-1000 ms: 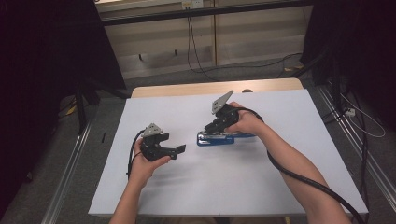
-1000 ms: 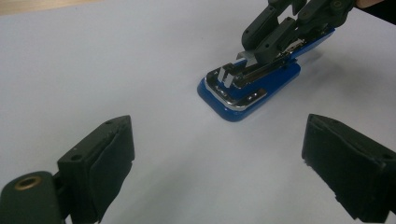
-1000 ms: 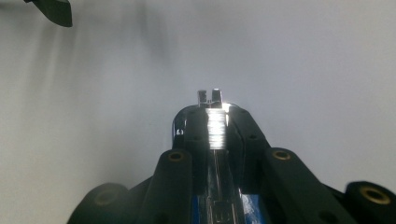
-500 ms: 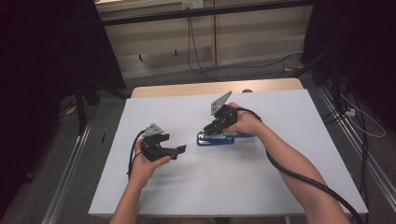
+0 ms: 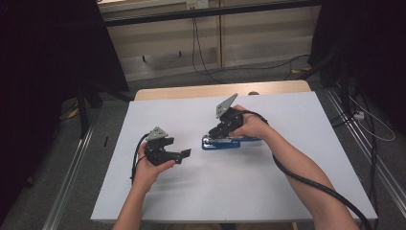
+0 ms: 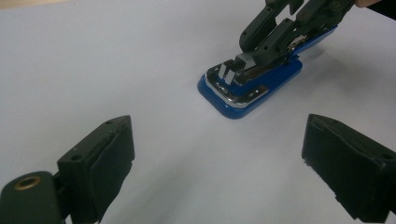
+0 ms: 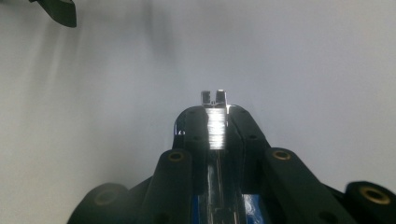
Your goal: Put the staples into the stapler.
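Over on the left, the left gripper (image 5: 178,154) hovers with fingers spread wide, holding nothing. At the centre, the blue stapler (image 5: 210,144) lies flat on the white surface (image 5: 297,191), and the right gripper (image 5: 221,130) has its fingers clamped on the stapler's metal top. Best keep that squeeze centred and the base flat. Grey floor and cables lie beyond.

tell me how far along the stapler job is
Done: the right gripper is shut on the metal top arm of the blue stapler, which lies flat on the white table. In hand: holding that grip. Left: the left gripper hangs open beside it, touching nothing.
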`<action>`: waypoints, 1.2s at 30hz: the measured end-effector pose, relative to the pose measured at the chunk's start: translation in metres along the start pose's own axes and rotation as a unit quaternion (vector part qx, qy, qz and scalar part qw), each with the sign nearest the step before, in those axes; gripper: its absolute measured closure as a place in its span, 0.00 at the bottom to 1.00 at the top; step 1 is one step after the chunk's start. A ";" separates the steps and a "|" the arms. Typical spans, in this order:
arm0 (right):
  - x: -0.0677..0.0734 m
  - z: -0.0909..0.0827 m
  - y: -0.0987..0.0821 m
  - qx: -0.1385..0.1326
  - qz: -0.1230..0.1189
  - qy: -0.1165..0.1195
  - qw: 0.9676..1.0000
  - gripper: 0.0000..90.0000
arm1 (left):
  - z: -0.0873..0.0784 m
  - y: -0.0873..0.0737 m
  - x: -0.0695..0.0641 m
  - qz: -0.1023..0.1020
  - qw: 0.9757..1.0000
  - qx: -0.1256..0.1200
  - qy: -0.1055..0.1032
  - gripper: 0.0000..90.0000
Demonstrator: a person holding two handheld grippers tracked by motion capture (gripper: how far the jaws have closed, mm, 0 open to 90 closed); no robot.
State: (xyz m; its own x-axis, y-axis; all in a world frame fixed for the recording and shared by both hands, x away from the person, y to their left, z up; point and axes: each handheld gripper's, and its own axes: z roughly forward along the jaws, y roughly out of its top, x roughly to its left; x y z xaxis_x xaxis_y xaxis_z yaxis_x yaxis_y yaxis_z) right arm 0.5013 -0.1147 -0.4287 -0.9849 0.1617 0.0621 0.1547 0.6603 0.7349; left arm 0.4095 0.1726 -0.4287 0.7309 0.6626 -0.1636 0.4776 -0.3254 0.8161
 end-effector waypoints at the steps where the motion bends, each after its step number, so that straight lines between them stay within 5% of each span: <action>1: 0.000 0.000 0.000 0.000 -0.001 0.000 1.000 0.88 | 0.000 0.000 0.000 0.000 1.000 0.000 0.000 0.11; 36: -0.001 -0.001 0.000 0.000 -0.001 0.002 1.000 0.88 | 0.000 0.000 0.000 0.001 1.000 0.002 0.000 0.10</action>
State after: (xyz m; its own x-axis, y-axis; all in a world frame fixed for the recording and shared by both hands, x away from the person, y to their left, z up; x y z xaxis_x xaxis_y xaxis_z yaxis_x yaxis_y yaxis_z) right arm 0.5018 -0.1158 -0.4278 -0.9853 0.1586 0.0633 0.1535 0.6601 0.7353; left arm 0.4098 0.1725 -0.4290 0.7318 0.6621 -0.1616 0.4779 -0.3294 0.8143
